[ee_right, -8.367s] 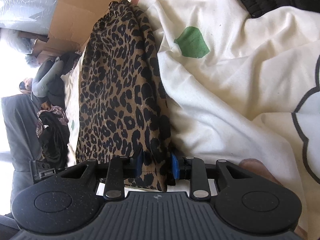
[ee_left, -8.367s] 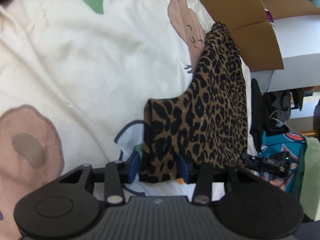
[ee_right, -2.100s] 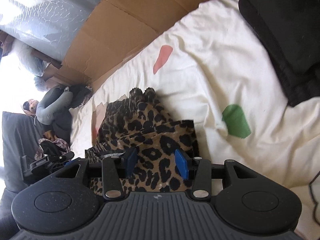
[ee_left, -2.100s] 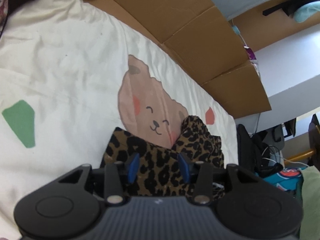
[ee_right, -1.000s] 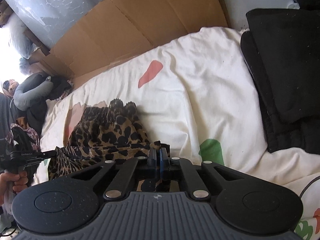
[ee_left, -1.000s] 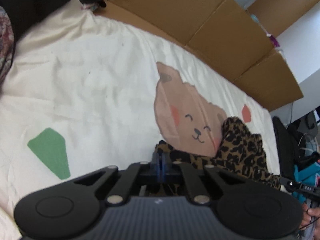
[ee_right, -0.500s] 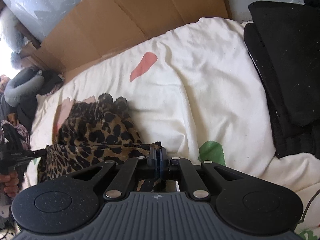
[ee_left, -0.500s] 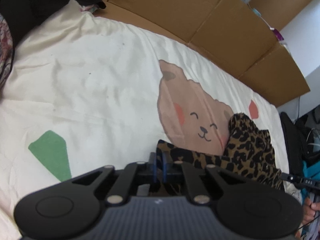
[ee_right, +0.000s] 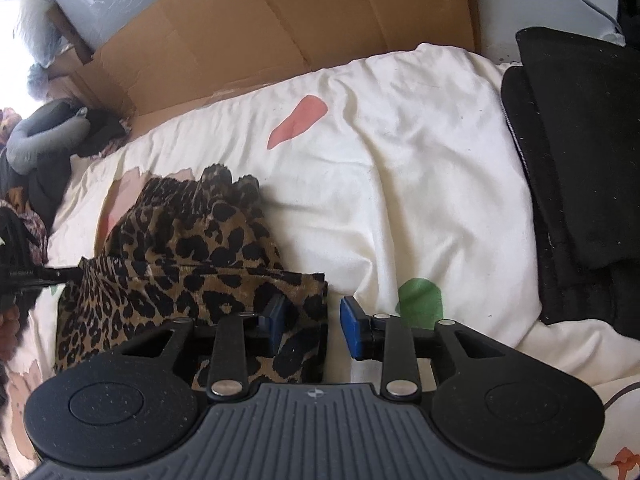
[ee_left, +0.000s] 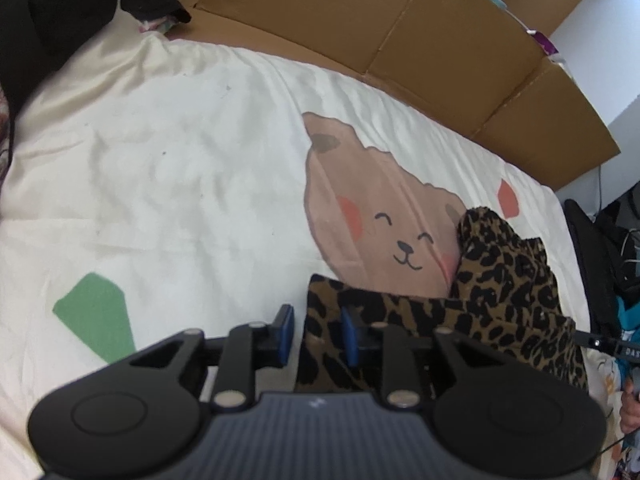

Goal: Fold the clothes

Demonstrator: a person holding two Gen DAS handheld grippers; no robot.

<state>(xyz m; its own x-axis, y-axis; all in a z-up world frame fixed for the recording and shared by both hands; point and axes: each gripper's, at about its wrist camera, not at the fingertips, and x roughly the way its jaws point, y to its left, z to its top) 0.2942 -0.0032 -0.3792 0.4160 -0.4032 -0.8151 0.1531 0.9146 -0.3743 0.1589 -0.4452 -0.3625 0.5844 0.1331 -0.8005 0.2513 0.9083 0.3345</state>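
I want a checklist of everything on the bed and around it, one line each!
Surface: cream bedsheet printed with a brown bear face, green and coral patches; wrinkled.
Job's things: leopard-print garment lying folded over itself on the sheet, far end bunched.
Clutter: stacked black fabric at the bed's right side; dark clothes at a far corner.
Grippers: left gripper jaws opening, garment corner between the blue pads; right gripper jaws opening, garment edge between the pads, not pinched.
Cables: thin white cable by the wall beyond the bed.
Surroundings: flattened brown cardboard along the far edge of the bed; a grey neck pillow on a pile.
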